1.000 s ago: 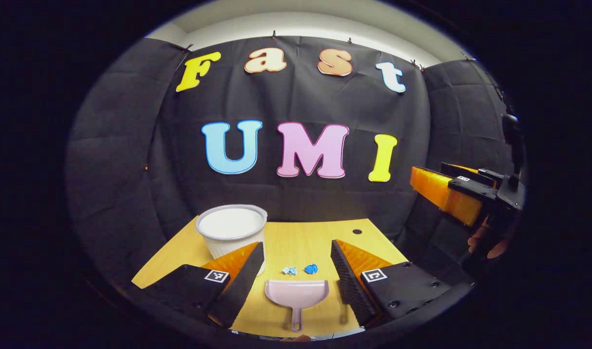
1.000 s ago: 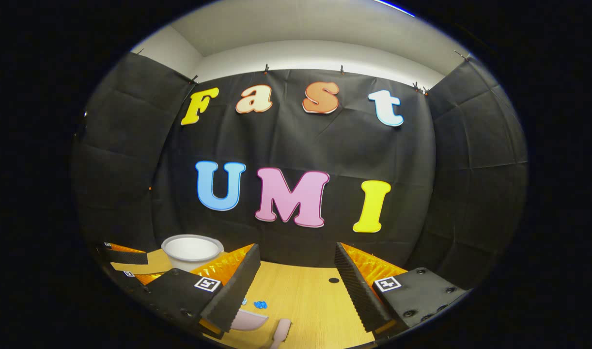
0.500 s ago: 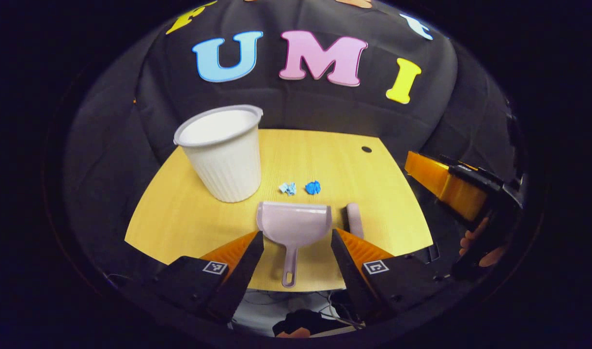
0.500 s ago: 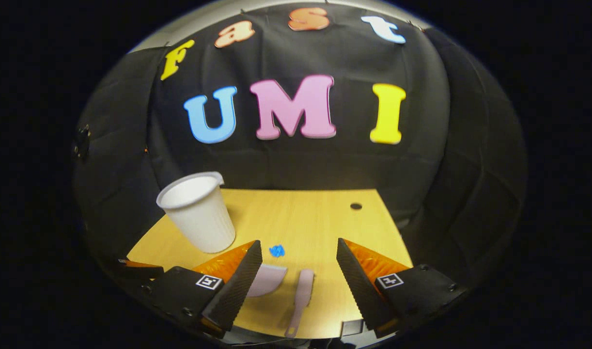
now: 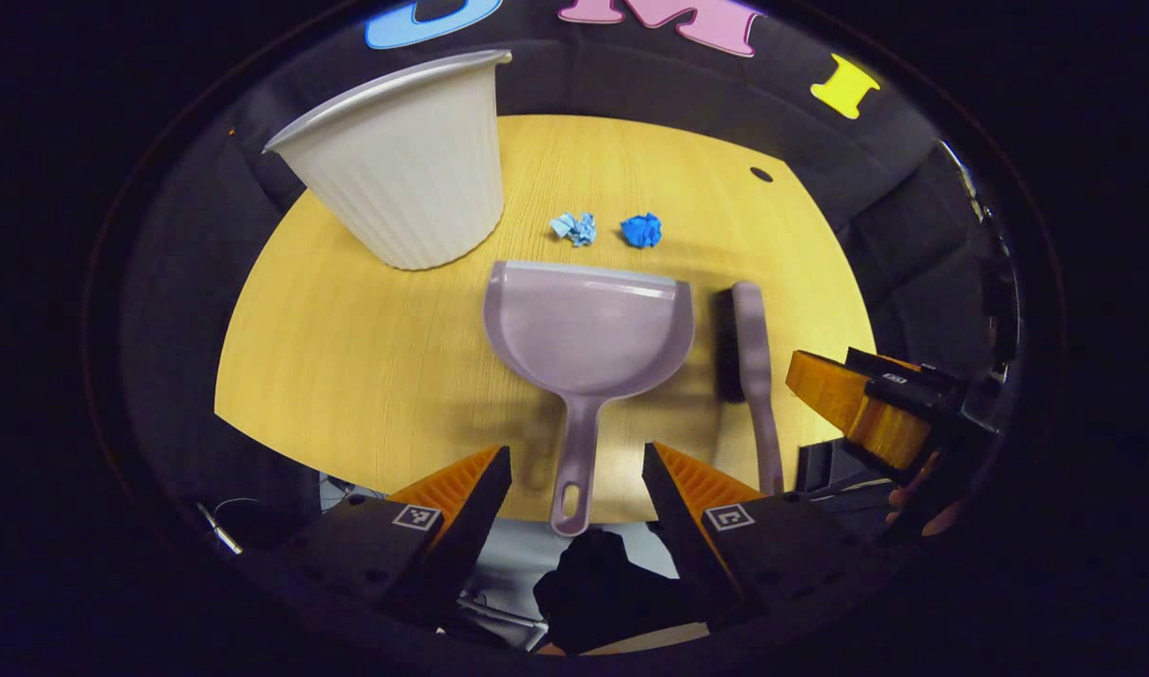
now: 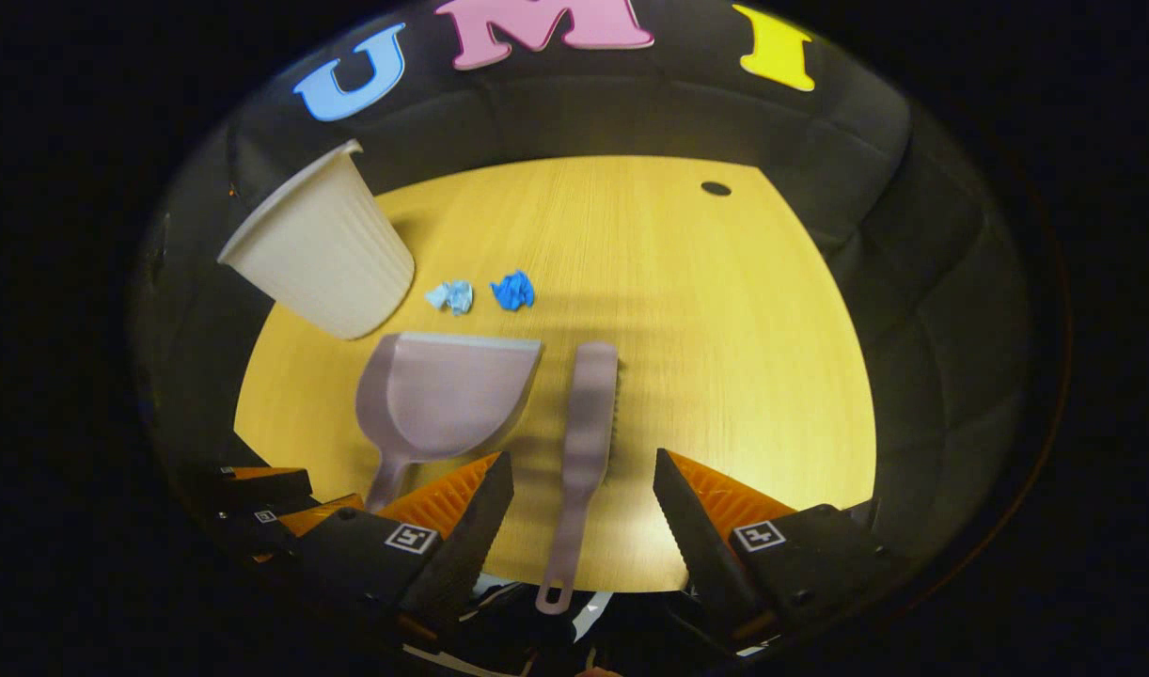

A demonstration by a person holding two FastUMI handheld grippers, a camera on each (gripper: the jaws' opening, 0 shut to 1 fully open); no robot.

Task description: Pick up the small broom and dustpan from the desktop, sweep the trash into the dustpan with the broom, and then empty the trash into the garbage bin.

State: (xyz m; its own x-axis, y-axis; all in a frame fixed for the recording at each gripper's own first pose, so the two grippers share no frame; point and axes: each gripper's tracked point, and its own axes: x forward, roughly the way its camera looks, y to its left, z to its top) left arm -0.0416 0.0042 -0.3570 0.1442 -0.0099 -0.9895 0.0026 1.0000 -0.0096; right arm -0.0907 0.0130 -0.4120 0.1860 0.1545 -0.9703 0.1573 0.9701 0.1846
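Both claws hang released above the desk (image 5: 349,376): left claw (image 5: 574,470) over the dustpan (image 5: 589,329) handle, right claw (image 6: 582,480) over the broom (image 6: 589,414). Two trash scraps (image 5: 574,228) lie at the dustpan's 12 o'clock, garbage bin (image 5: 405,160) probably at 10 o'clock

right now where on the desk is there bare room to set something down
The widest bare patch is the right side of the desktop, between the broom and the right edge, back to the small hole. Another lies left of the dustpan, in front of the bin. It is crowded mid-desk: bin, two paper scraps, dustpan and broom sit close together.
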